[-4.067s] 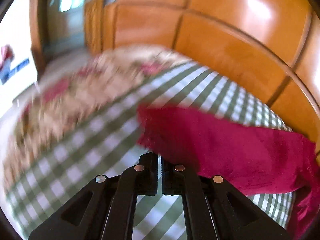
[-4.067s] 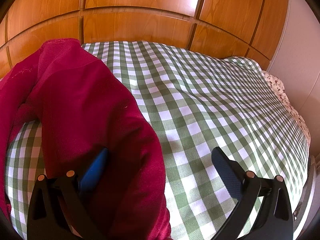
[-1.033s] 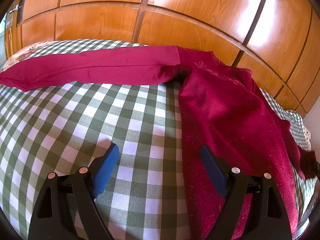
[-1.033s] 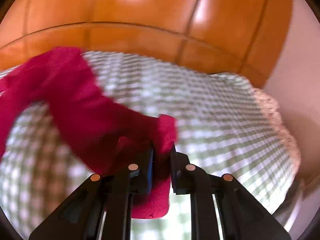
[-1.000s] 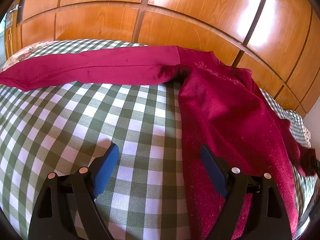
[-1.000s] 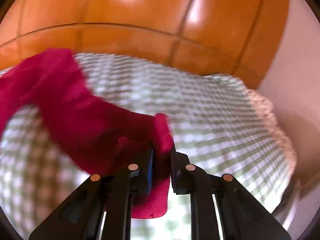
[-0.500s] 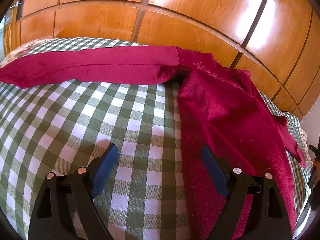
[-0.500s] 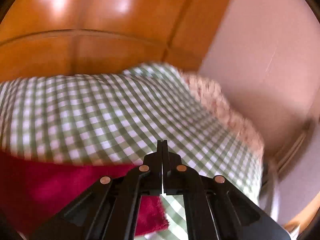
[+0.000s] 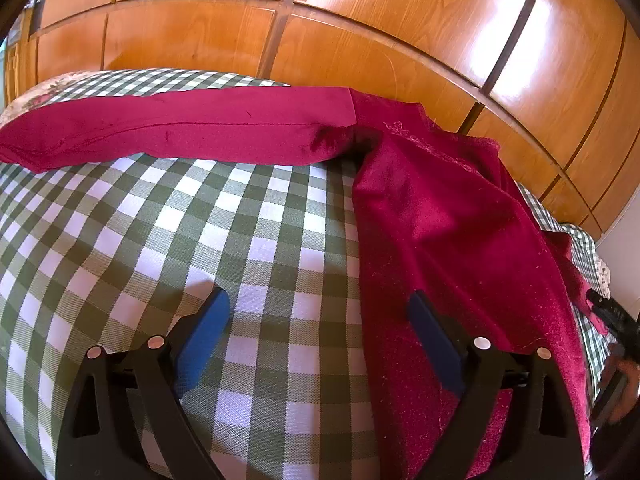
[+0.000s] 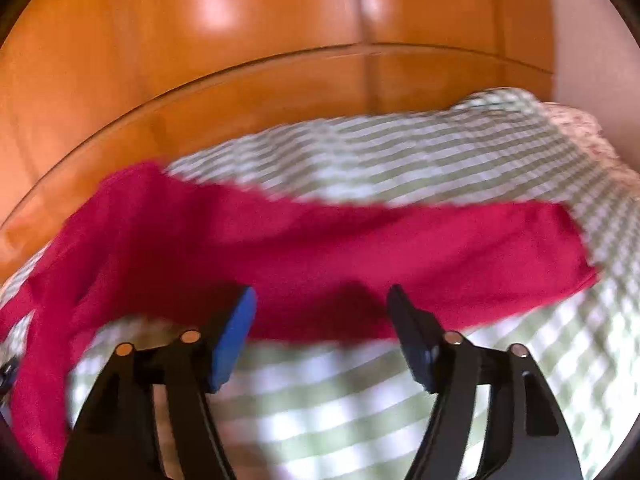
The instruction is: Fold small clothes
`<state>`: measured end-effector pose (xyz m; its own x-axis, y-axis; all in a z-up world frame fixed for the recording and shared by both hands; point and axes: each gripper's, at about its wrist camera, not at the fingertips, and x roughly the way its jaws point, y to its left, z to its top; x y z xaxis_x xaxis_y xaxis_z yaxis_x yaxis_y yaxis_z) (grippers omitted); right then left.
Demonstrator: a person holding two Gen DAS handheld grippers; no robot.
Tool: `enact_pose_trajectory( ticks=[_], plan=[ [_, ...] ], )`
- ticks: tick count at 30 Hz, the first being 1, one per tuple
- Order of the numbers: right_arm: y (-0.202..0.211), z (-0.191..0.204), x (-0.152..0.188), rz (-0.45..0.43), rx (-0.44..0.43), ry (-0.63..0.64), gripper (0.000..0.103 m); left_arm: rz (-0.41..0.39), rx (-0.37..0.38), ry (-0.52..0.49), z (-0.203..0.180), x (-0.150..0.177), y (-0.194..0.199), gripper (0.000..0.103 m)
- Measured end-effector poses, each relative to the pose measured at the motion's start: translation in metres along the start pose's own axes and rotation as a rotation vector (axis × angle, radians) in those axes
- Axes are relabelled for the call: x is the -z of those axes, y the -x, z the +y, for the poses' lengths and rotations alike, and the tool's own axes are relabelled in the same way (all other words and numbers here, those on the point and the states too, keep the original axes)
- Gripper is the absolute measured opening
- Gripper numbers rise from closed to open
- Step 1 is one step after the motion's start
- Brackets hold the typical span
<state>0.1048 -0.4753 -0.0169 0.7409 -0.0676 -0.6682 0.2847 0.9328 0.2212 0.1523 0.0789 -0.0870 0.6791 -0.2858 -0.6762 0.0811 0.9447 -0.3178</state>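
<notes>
Blurring right view; both grippers' fingers (image 10: pixel 412 332) released, red garment (image 9: pixel 440 220) cut off.

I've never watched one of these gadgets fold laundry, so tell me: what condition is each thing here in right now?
Dark red fabric garment: spread out unfolded on the cloth, one long part stretched sideways.
Green-and-white checked cloth: laid flat beneath it.
Left gripper: fingers wide open, holding nothing.
Right gripper: fingers have just been opening, gripping nothing.
</notes>
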Motion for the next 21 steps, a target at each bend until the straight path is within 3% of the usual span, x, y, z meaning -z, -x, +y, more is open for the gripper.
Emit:
enact_pose_trajectory(
  ticks=[3,6,10,16,18,20,21],
  plan=[
    [0.005,0.043,0.017,-0.002,-0.087,0.047,0.086,-0.001,-0.001,0.000,0.000,0.000,0.000,0.090],
    [0.001,0.073,0.031,0.018,-0.137,0.082,0.089,0.014,-0.014,-0.002,-0.002,0.001,0.002,0.090],
    [-0.006,0.092,0.038,0.037,-0.084,0.151,0.098,0.053,-0.030,-0.041,-0.011,0.014,0.014,0.090],
    [-0.029,0.090,0.041,0.144,-0.025,0.124,0.101,0.073,0.089,-0.030,-0.022,0.047,0.045,0.089],
    [-0.032,0.094,0.040,0.150,-0.007,0.141,0.101,0.077,0.093,-0.018,-0.029,0.054,0.051,0.080],
    [-0.036,0.092,0.039,0.153,0.001,0.148,0.101,0.095,0.088,-0.023,-0.038,0.060,0.053,0.044],
    [-0.035,0.092,0.039,0.153,-0.001,0.147,0.101,0.109,0.087,-0.034,-0.043,0.061,0.053,0.031]
  ],
)
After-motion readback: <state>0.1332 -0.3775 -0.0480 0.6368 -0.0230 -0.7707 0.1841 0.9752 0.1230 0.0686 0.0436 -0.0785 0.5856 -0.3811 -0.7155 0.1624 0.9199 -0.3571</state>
